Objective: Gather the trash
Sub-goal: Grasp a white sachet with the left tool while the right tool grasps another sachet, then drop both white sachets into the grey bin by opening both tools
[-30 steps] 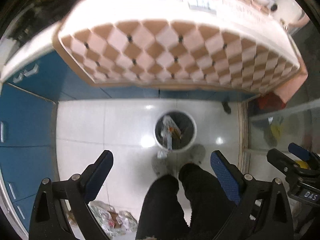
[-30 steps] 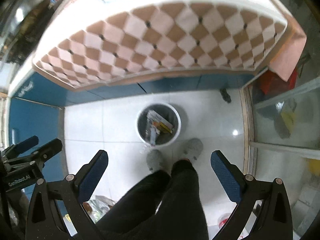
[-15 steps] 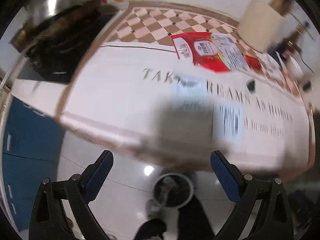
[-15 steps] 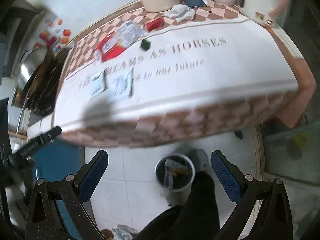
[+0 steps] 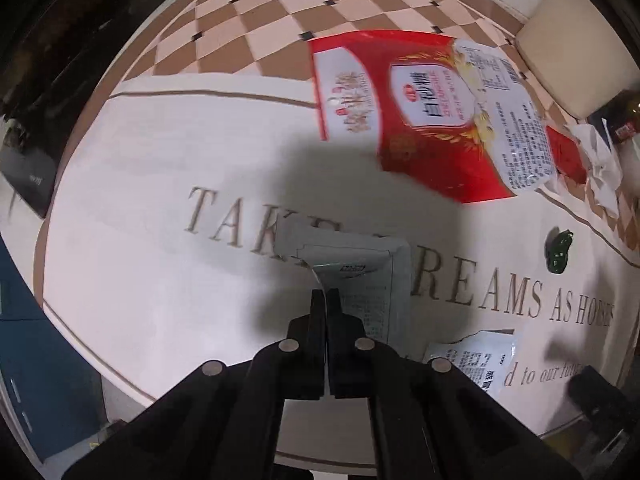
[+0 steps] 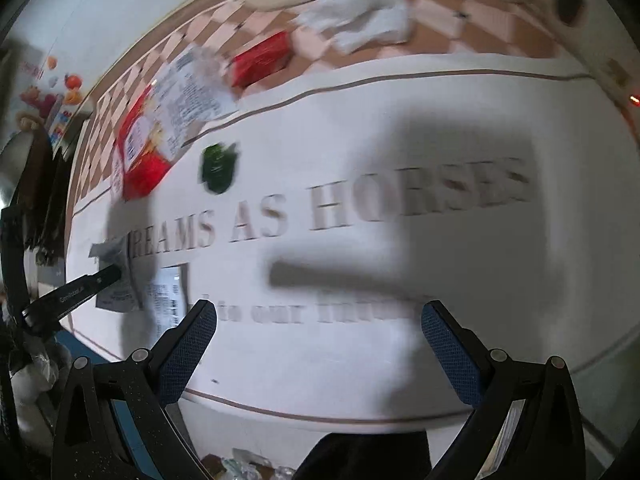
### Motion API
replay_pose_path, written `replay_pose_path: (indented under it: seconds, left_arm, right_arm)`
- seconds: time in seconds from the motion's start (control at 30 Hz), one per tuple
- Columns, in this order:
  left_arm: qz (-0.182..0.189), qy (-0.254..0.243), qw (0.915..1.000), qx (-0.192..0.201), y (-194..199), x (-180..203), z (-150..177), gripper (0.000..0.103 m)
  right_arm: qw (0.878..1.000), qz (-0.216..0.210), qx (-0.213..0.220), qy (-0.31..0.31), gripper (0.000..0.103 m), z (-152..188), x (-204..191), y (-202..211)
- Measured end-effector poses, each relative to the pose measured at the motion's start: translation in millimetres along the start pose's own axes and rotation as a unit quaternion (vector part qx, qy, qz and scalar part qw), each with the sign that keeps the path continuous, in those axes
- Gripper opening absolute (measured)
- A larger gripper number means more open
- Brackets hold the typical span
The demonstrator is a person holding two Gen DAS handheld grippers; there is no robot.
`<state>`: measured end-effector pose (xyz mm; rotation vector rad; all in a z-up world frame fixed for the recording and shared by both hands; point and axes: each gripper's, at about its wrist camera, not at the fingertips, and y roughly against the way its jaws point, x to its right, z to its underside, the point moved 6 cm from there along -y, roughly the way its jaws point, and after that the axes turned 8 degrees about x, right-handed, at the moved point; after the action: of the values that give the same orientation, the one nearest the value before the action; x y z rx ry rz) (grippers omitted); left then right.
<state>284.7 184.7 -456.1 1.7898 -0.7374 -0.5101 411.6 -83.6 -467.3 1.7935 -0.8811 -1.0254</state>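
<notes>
My left gripper [image 5: 326, 296] is shut on a pale grey printed wrapper [image 5: 360, 276] that lies on the white lettered tablecloth [image 5: 160, 264]. In the right wrist view the left gripper [image 6: 114, 274] shows at the far left, on the same wrapper [image 6: 110, 250]. A second printed wrapper [image 5: 472, 360] lies just right of it, also seen in the right wrist view [image 6: 168, 292]. A large red and white bag [image 5: 432, 112] lies farther back. A small dark green piece [image 5: 560, 252] lies to the right. My right gripper [image 6: 318, 324] is open and empty above the cloth's near edge.
A small red pack [image 6: 262, 58] and crumpled white paper [image 6: 360, 16] lie at the back of the table. A cream cylindrical container [image 5: 576, 56] stands at the back. A dark stove area [image 5: 36, 92] is on the left. Blue cabinets [image 5: 24, 344] stand below the table edge.
Both grippers swung up from the floor bin to the tabletop. My left gripper went from open to shut on the grey wrapper. The right gripper stayed open.
</notes>
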Motion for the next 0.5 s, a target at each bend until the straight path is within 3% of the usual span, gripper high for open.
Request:
replay_pose_path:
  seconds: [0.2,0.27,0.37,0.43,0.47,0.5]
  left_arm:
    - [-0.036,0.014,0.9988,0.031,17,-48,23,0.0]
    - [-0.05,0.013,0.9976,0.046,25,-69,35,0.0]
    - [-0.054,0.011,0.9972,0.05,23,-89,47,0.0]
    - [-0.039,0.015,0.998,0.047,18,-100,57,0.0]
    - [-0.03,0.016,0.9982,0.049,16,-105,61,0.0]
    - [-0.025,0.015,0.9982,0.052,15,-106,64,0.0]
  right_arm:
    - [0.998,-0.026,-0.013,0.055,0.103,13,-74,-26]
    - [0.997,-0.014,-0.008,0.075,0.103,21,-98,-35]
    - [0.993,0.037,0.025,0.113,0.099,30,-119,-40]
    - [0.98,0.104,0.072,0.151,0.079,36,-129,-40]
    - [0.978,0.099,0.095,0.158,0.057,39,-135,-37]
    - [0.976,0.1,0.105,0.163,0.025,42,-138,-35]
